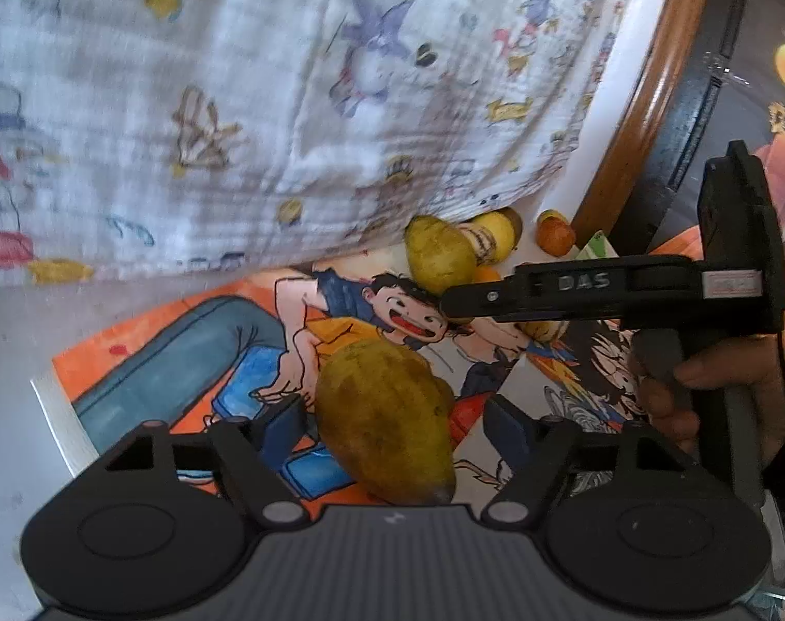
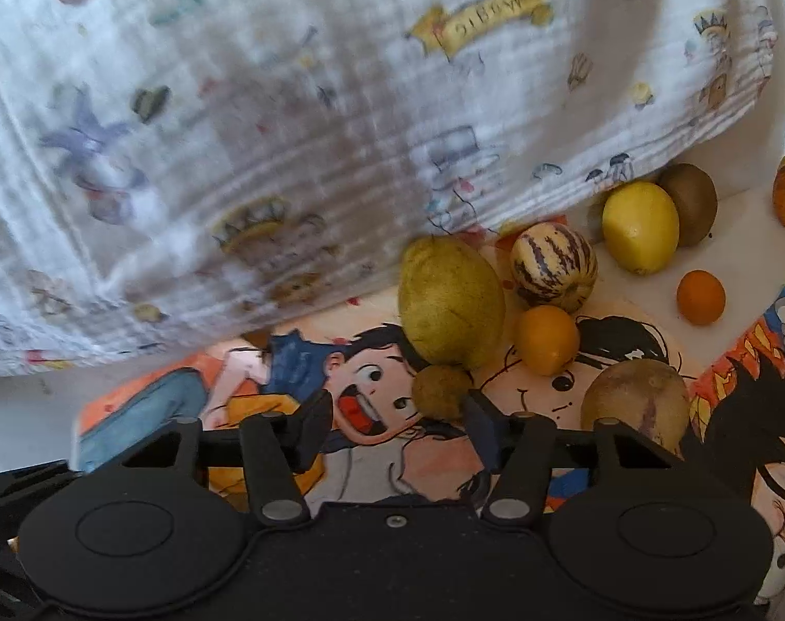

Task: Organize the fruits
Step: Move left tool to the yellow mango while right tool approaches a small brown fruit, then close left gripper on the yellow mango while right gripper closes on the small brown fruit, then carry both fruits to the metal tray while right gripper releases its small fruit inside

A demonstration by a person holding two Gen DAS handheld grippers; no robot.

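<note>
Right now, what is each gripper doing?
Left gripper: jaws around the long yellow-green mango, grip unclear.
Right gripper: open, nothing held.

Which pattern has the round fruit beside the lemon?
The round fruit is cream with purple stripes, clearest in the right wrist view.

A white muslin cloth printed with small cartoon figures fills the upper frame of both views. Below it lies a colourful cartoon-print mat, orange and blue. A wooden rim curves at upper right.

"DAS" on right claw finger (raised letters); "MAGGIE" upside down on cloth yellow banner.
</note>
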